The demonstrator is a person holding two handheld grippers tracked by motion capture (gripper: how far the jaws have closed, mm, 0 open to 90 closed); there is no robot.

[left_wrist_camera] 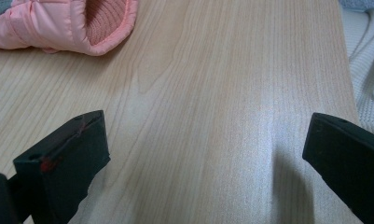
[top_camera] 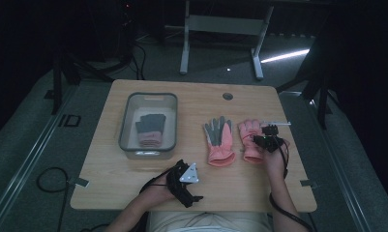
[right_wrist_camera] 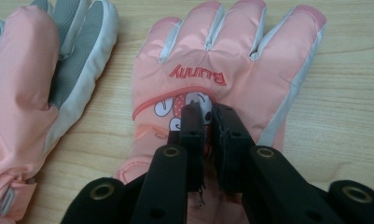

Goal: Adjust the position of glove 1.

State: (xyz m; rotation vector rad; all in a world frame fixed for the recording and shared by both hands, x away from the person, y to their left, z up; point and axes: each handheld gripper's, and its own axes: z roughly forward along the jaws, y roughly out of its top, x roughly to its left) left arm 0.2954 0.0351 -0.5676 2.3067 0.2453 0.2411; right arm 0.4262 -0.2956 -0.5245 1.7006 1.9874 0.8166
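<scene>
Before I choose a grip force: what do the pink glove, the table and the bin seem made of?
Pink glove: padded, slightly shiny synthetic fabric, by its quilted seams and printed picture.
Table: pale wood or wood-look laminate, matte, with visible grain.
Bin: probably translucent plastic, since a glove shows through.

Two pink gloves lie side by side on the table: the left glove and the right glove. One grey bin sits at the left, holding one more folded glove. Two grippers: the left gripper near, the right gripper.
</scene>
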